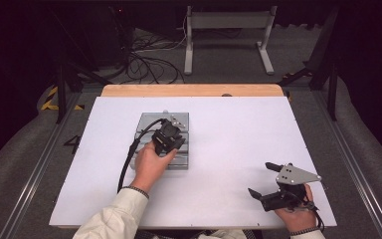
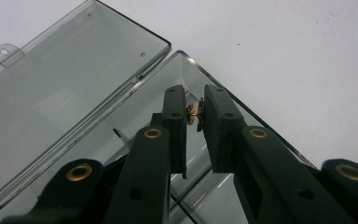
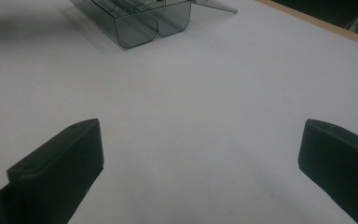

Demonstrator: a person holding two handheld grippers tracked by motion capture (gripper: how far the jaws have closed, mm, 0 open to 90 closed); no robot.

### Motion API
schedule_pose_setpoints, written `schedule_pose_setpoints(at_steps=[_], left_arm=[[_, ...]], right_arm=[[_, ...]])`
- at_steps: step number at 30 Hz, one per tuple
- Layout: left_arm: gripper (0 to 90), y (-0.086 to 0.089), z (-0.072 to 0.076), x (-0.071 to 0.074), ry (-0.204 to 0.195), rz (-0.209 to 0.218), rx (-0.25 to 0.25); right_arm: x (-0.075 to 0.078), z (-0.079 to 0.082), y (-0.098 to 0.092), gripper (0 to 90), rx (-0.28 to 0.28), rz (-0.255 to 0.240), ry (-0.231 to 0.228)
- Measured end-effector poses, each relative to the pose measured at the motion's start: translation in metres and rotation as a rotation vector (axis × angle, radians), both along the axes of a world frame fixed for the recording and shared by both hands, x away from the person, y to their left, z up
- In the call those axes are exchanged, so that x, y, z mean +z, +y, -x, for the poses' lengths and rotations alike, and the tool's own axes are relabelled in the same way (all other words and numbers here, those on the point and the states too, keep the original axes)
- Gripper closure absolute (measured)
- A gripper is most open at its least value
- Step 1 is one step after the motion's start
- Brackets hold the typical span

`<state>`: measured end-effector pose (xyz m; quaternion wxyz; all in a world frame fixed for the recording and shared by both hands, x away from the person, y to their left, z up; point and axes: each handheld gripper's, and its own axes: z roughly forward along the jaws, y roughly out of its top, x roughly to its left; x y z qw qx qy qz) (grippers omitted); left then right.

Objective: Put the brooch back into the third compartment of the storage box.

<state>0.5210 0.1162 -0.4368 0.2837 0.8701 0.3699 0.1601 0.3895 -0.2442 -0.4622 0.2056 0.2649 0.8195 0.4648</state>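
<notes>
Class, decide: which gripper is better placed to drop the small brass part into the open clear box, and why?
Left. The left gripper already pinches the small brass part above the clear box. The right gripper stands open, apart at the table's near edge.

Setting: recording lab or test studio, not home or shop. Evidence: white rectangular work board (image 1: pixel 238 149) laid on pale wooden tabletop (image 1: pixel 191 90), framed by grey metal rails (image 1: pixel 37 169) left and right. Grey carpeted floor (image 1: pixel 229 59) around. Loose black cables (image 1: pixel 146 62) tangled on floor behind table. Grey metal stand with two feet (image 1: pixel 227 30) at rear. Yellow-black hazard tape (image 1: pixel 49 99) on floor, left. Black number marking (image 1: pixel 72 144) beside left rail. Backdrop dark, lighting confined to table.
</notes>
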Motion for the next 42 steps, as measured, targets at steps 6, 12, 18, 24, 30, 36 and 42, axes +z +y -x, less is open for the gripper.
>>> schedule_pose_setpoints(at_steps=[6, 12, 18, 24, 30, 36, 42], left_arm=[[79.1, -0.001, -0.002, -0.004, 0.044, 0.0, -0.009], [79.1, 0.0, -0.005, -0.006, 0.084, 0.0, -0.008], [79.1, 0.0, -0.006, -0.008, 0.112, -0.009, -0.007], [79.0, 0.0, -0.008, -0.009, 0.123, -0.021, -0.001], [75.6, 0.0, -0.007, -0.009, 0.112, -0.027, 0.005], [68.6, 0.003, -0.005, -0.005, 0.081, -0.011, 0.009], [64.5, 0.005, 0.0, 0.004, 0.043, 0.016, -0.004]], right_arm=[[0.0, 0.0, 0.0, 0.8, 0.002, 0.002, -0.001], [-0.001, 0.0, 0.0, 0.8, 0.0, 0.003, 0.0], [-0.001, -0.001, 0.001, 0.8, 0.0, 0.004, 0.004], [-0.001, -0.001, 0.0, 0.8, -0.001, 0.003, 0.007], [-0.001, -0.001, 0.0, 0.8, 0.0, 0.003, 0.006], [-0.001, -0.001, 0.001, 0.8, 0.002, 0.005, 0.007], [-0.001, -0.001, 0.0, 0.8, 0.001, 0.004, 0.006]])
